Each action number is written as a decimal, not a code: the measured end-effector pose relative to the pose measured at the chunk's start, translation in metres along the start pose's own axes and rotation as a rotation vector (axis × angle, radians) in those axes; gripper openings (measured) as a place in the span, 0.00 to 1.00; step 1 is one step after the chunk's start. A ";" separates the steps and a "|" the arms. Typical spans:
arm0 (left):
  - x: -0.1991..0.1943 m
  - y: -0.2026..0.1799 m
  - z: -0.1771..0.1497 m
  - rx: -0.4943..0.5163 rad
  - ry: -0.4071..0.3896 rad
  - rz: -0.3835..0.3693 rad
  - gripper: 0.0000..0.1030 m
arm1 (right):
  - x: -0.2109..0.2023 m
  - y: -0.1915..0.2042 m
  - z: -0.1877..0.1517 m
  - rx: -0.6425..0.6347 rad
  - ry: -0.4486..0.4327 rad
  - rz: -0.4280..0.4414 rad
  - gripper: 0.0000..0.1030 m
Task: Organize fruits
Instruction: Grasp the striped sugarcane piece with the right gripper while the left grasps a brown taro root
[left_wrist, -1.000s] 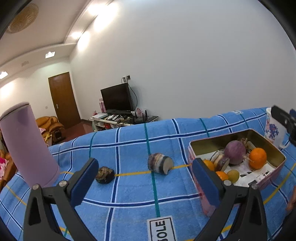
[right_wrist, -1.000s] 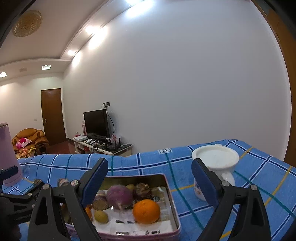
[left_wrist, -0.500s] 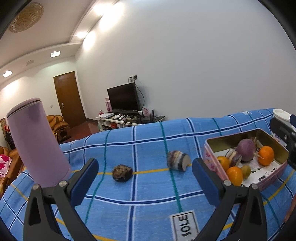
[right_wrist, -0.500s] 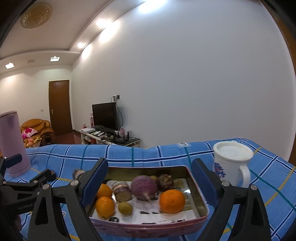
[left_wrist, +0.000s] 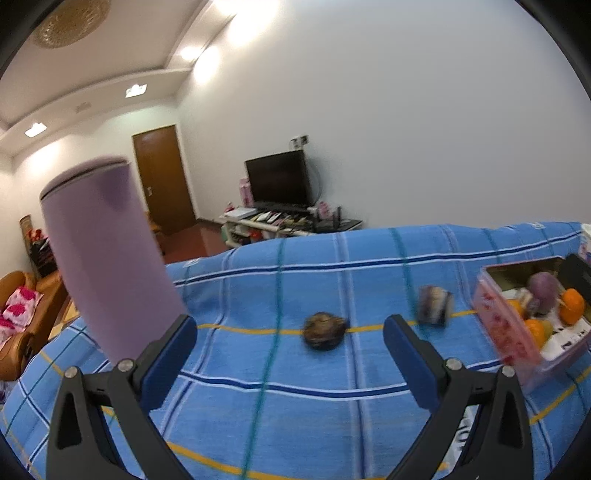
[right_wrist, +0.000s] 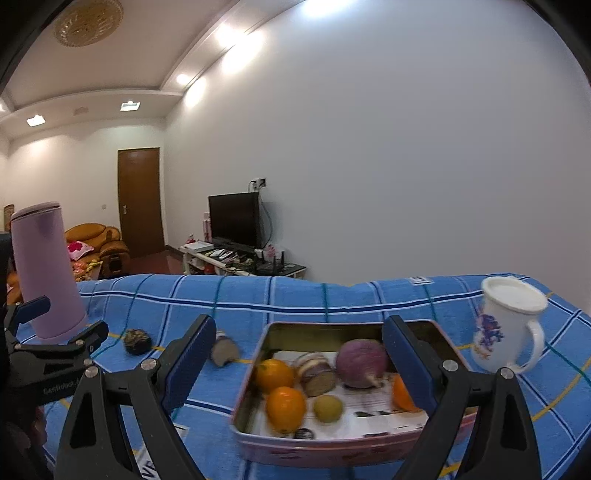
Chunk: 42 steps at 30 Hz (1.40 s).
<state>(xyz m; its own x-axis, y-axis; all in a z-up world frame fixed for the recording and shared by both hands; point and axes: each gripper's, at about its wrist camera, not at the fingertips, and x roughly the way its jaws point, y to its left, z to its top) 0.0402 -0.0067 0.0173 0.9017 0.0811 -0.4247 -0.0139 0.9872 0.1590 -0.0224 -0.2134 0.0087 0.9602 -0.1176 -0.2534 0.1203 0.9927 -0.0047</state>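
Blue cloth; tin with oranges, turnip.

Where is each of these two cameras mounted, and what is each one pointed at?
Left wrist: rides the left tongs, open, facing the dark round fruit on the blue cloth.
Right wrist: rides the right tongs, open, facing the tin of fruit; the left tongs show at its left edge.
Both show the purple tumbler, tin and cloth.

Room is lit evenly by ceiling lights, glare thrown on the wall. Left view motion-blurred; tin softened. Edges bent, corners blacked out.
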 end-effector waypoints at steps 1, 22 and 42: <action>0.004 0.007 0.001 -0.009 0.013 0.019 1.00 | 0.002 0.005 0.000 -0.004 0.005 0.011 0.90; 0.043 0.075 -0.010 -0.155 0.201 0.074 1.00 | 0.130 0.108 -0.002 -0.208 0.383 0.186 0.90; 0.057 0.074 -0.012 -0.112 0.255 0.047 1.00 | 0.181 0.108 -0.016 -0.298 0.584 0.102 0.53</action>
<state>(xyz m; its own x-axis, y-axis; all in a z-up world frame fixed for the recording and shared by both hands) 0.0856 0.0729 -0.0065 0.7613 0.1453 -0.6319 -0.1138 0.9894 0.0904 0.1603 -0.1269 -0.0533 0.6585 -0.0721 -0.7491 -0.1194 0.9728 -0.1987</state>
